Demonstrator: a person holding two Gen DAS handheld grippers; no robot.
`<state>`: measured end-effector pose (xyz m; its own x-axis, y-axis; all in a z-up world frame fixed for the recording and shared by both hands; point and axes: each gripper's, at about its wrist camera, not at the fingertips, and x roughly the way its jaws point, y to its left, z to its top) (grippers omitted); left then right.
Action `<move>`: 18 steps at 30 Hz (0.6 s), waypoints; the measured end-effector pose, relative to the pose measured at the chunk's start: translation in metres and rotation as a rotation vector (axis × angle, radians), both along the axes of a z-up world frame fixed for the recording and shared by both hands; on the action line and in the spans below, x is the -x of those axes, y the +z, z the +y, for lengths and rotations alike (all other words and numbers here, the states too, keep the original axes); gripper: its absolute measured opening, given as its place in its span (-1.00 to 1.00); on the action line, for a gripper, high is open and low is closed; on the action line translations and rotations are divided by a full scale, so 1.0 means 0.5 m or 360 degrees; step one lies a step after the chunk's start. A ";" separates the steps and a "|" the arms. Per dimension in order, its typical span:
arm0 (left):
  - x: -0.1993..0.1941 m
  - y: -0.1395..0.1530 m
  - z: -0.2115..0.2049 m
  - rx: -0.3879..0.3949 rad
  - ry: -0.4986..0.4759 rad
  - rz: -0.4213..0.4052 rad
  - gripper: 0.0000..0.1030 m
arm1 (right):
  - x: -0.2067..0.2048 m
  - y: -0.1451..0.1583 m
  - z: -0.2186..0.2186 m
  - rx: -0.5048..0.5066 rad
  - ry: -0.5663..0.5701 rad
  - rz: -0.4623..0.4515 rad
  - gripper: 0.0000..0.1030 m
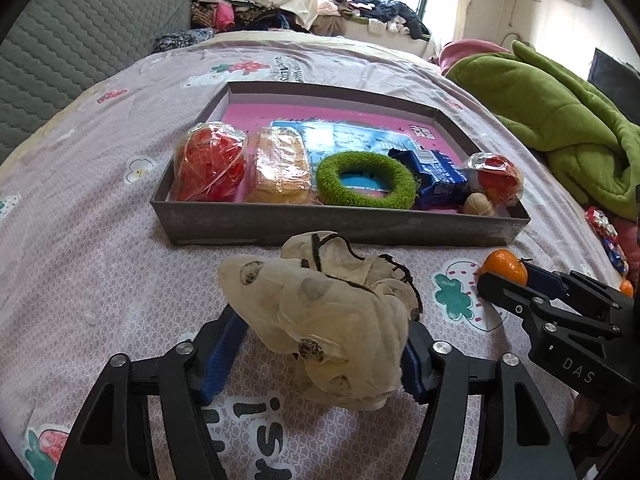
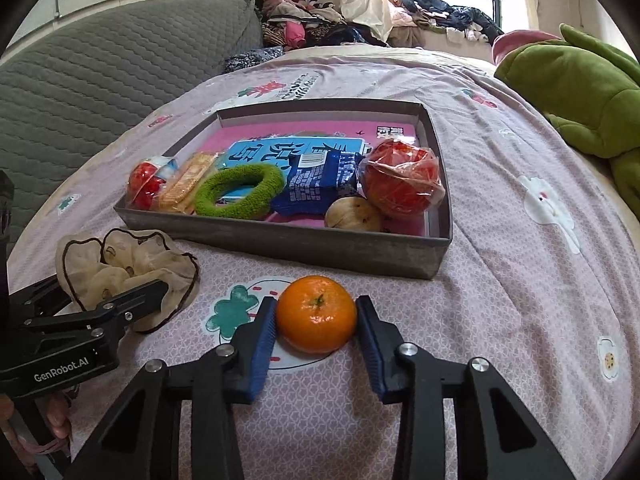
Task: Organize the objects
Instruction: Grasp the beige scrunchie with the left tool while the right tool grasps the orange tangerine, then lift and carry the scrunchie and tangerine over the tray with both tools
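1. Orange lies on the bed before the box; my right fingers pinch its sides, and being round it may squirt out
2. Left fingers stand spread around the pouch; limp cloth may slip

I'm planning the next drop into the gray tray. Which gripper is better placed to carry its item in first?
Right. The right gripper has both pads against the orange, near the gray tray. The left gripper only straddles the cream scrunchie, its left pad apart from it.
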<state>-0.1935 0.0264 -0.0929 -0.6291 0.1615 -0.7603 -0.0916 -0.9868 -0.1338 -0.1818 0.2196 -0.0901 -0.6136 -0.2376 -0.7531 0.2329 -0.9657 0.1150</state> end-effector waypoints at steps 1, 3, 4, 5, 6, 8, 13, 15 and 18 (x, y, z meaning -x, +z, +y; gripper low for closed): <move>-0.001 0.001 0.002 0.0004 -0.0002 0.0004 0.14 | -0.001 0.001 -0.001 -0.0003 0.0003 0.0003 -0.23; -0.002 0.002 0.003 0.0000 -0.0006 0.0010 -0.20 | -0.003 0.002 -0.002 -0.0008 0.0008 0.0002 -0.23; -0.004 0.003 0.004 0.0002 -0.0007 0.0011 -0.26 | -0.003 0.003 -0.002 -0.0009 0.0013 0.0003 -0.23; -0.006 0.004 0.005 0.0004 -0.0010 0.0014 -0.36 | -0.005 0.005 -0.003 -0.0008 0.0022 0.0003 -0.23; -0.008 0.006 0.005 0.0004 -0.0011 0.0020 -0.46 | -0.006 0.006 -0.004 -0.0008 0.0022 0.0003 -0.23; -0.013 0.009 0.006 0.0001 -0.0018 0.0024 -0.54 | -0.011 0.012 -0.006 0.0002 0.0030 0.0011 -0.23; -0.030 0.019 0.009 0.0007 -0.0026 0.0050 -0.61 | -0.025 0.027 -0.010 0.0026 0.0048 0.0030 -0.23; -0.037 0.025 0.009 0.0014 -0.0023 0.0062 -0.61 | -0.032 0.032 -0.012 0.0025 0.0051 0.0040 -0.23; -0.047 0.032 0.006 0.0006 -0.0019 0.0067 -0.61 | -0.042 0.041 -0.014 0.0033 0.0061 0.0048 -0.23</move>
